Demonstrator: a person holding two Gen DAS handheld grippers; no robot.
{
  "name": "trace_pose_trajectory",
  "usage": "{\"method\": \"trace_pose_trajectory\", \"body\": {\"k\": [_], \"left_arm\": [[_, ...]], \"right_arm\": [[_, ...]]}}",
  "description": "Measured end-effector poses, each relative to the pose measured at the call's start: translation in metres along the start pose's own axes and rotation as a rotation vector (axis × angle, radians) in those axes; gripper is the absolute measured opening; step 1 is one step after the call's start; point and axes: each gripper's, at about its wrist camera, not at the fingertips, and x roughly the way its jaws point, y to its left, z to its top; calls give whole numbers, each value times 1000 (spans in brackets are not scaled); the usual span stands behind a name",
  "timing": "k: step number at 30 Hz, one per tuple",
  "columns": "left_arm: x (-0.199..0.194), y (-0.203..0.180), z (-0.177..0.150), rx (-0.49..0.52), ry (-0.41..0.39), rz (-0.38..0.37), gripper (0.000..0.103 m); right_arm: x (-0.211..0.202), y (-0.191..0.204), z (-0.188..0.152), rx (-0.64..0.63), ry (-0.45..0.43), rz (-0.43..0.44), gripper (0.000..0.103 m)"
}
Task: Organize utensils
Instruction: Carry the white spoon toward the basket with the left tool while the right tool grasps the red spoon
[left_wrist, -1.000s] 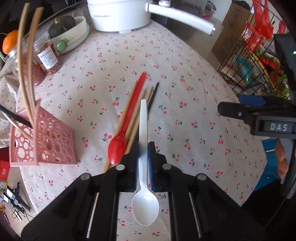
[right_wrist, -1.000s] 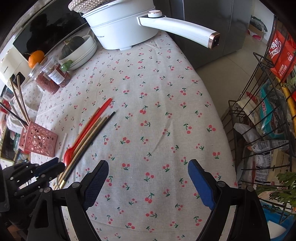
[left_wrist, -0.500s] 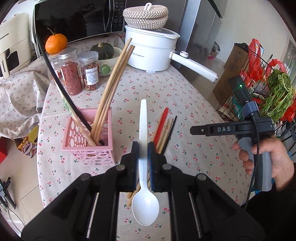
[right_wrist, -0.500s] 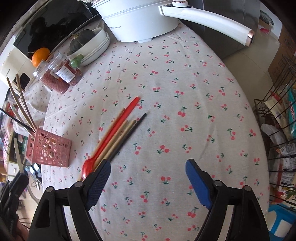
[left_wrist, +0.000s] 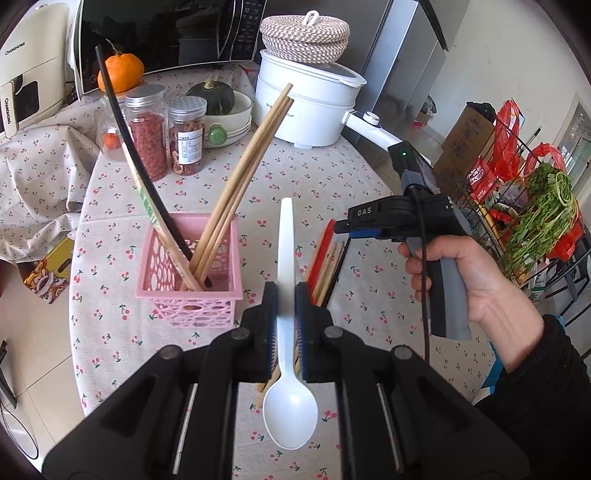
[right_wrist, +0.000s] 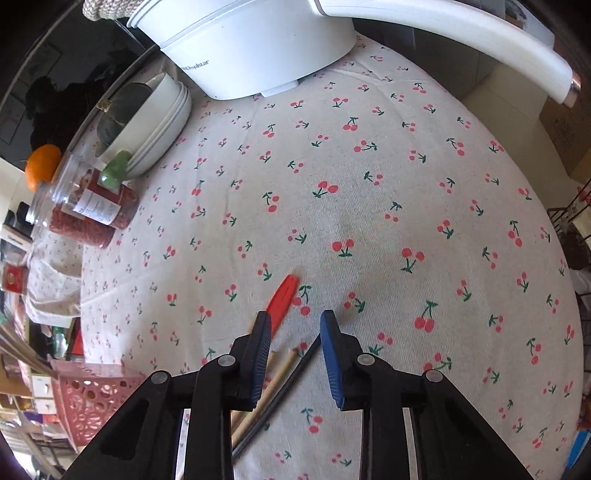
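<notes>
My left gripper (left_wrist: 286, 299) is shut on a white plastic spoon (left_wrist: 287, 266), held above the table with its bowl toward the camera. A pink perforated basket (left_wrist: 192, 291) just left of it holds several chopsticks, wooden and black. On the cloth, a red spoon (right_wrist: 282, 301), wooden chopsticks (right_wrist: 277, 373) and a black chopstick (right_wrist: 291, 380) lie side by side. My right gripper (right_wrist: 295, 325) is open and low over their far ends; it also shows in the left wrist view (left_wrist: 343, 227).
A white electric pot (left_wrist: 306, 107) with a long handle stands at the back. Two spice jars (left_wrist: 166, 136), a bowl with a squash (left_wrist: 225, 110) and an orange (left_wrist: 120, 72) sit back left. A wire rack (left_wrist: 517, 206) stands right of the table.
My left gripper has lifted the white spoon and drawn back, now beside the basket. My right gripper has come down close over the utensils on the cloth and its jaws have narrowed.
</notes>
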Motion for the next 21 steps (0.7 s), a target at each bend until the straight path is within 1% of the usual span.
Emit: {"method": "trace_pose_trajectory", "body": {"k": [3,6,7,9,10,11,12,14,16,17,18,19,21], "left_arm": [[2,1,1,-4,6,-3,11],[5,2,1,-9,16,-4,11],[6,3,1,-12,19,-4,11],[8,3,1,-16,26,-4,11],[9,3,1,-17,28,-4,11],[9,4,1,-17,30,-4,11],[9,4,2,-18,31,-4,11],[8,4,2,-23,27,-5,11],[5,6,3,-28,15,-8,11],[2,6,3,-29,6,-8,11],[-1,7,4,-30,-5,-9,11],[-4,8,4,-32,-16,-10,11],[-9,8,6,-35,-36,-14,11]], "right_arm": [[5,8,3,-15,-14,-24,27],[9,24,3,-70,-24,-65,27],[11,29,2,-89,-27,-82,27],[13,40,0,-143,-30,-142,26],[14,46,-2,-171,-34,-167,23],[15,49,-2,-188,-36,-156,16],[16,50,-3,-184,-34,-139,13],[16,47,-3,-175,-44,-104,11],[15,40,-4,-166,-55,-42,11],[13,35,-4,-144,-48,0,2],[10,30,-4,-119,-44,46,2],[6,25,-4,-100,-46,75,2],[-6,20,-6,-92,-65,99,2]]}}
